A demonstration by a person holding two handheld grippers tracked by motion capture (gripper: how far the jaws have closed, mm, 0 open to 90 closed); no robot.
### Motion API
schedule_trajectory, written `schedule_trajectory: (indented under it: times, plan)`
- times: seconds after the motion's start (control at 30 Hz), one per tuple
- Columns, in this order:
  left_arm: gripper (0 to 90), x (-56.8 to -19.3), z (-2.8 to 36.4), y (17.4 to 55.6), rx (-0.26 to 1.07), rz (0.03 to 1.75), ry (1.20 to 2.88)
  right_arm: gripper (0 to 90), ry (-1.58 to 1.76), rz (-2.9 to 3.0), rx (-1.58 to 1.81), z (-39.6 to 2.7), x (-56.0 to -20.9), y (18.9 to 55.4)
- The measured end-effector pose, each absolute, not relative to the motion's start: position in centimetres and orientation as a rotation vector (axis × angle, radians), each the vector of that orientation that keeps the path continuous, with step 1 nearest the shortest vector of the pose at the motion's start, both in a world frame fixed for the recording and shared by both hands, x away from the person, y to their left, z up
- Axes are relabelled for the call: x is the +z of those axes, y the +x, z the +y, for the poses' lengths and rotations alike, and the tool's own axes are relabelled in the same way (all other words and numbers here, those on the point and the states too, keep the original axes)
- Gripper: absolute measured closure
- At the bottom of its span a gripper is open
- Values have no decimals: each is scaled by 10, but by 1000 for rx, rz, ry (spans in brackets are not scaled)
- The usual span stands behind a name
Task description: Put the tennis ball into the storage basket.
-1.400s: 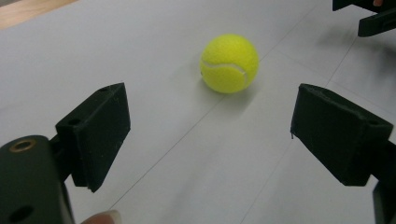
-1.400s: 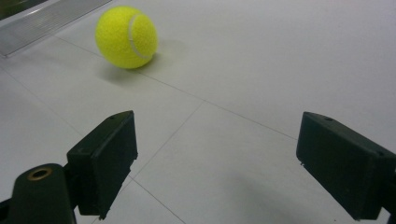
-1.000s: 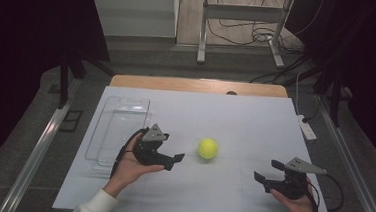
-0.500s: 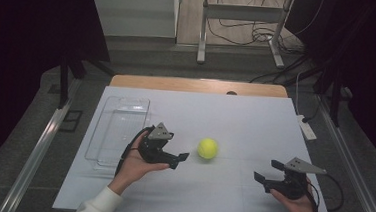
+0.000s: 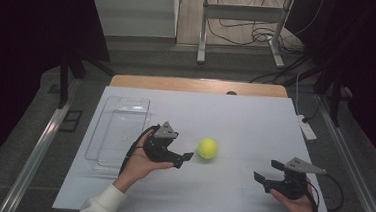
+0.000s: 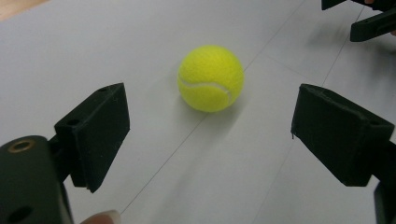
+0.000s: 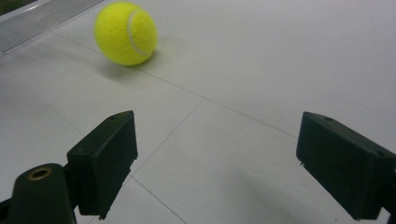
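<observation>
Right claw near the bench's near right corner, hovering low, wide open, nothing between the pads; well apart from the ball. In the right gripper view, open span over bare white surface, ball up at far left.

Left claw nearer the bench's middle, a little toward the near edge, wide open, holding nothing, pointed at the ball. In the left gripper view, black pads spread either side of centre, ball ahead and slightly left of the midline, not yet between them.

Round fuzzy yellow-green tennis ball resting on the white bench about mid-width, just beside the left claw's tips, not touching.

Clear rectangular plastic tray along the bench's left edge, nothing seen in it.

Step in hand, as judged: approach for a left-claw grasp on the ball. To do well: advance level and slow, centre the ball between the pads before closing, keep the span wide until both pads flank the widest part. Risk: one pad nudging first and sending the ball rolling.
</observation>
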State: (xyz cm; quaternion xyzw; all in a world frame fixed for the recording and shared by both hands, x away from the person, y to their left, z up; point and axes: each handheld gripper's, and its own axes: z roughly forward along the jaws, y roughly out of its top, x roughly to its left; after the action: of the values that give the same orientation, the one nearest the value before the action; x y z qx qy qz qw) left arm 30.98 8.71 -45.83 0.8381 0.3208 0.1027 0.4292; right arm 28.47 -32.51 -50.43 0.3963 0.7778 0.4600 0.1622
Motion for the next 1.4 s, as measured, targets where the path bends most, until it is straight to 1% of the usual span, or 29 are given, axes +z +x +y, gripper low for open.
schedule_trajectory:
  times: [1.4]
  plan:
    - [114,-465,63,333,212,784,2149,129,1127,2227,1309,-324,-505,285]
